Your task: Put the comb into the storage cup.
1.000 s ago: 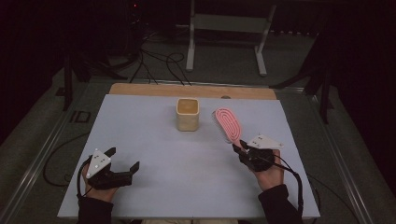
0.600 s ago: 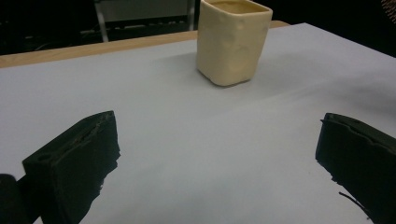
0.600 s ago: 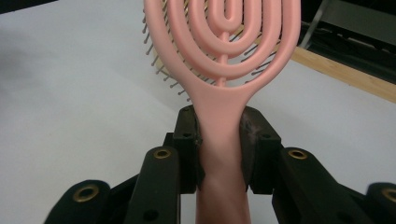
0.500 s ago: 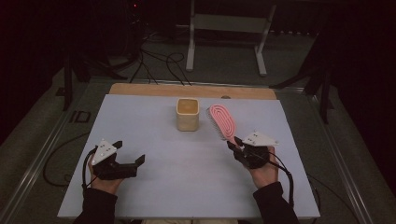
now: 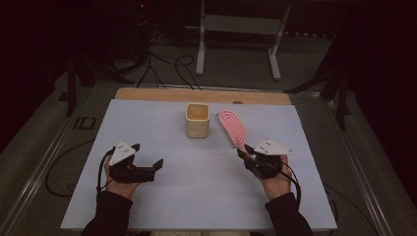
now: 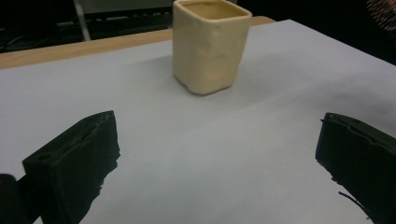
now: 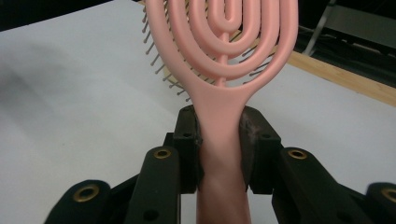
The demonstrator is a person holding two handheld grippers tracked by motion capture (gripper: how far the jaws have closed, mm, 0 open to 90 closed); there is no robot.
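Hairbrush (image 7: 224, 56), pink, light rigid plastic, clamped at its narrow handle by right gripper (image 5: 250, 156); left gripper (image 5: 147, 162) jaws spread, empty.

Pink plastic hairbrush (image 5: 231, 127) with an oval head of concentric open loops and thin metal-coloured bristles (image 7: 161, 70). It is lifted off the white table surface, clamped by its handle (image 7: 219, 140), head pointing away from the person and toward the far right of the table. The bristles face the brush's left side in the right gripper view. The head sits just beside a cream square cup, not touching it.
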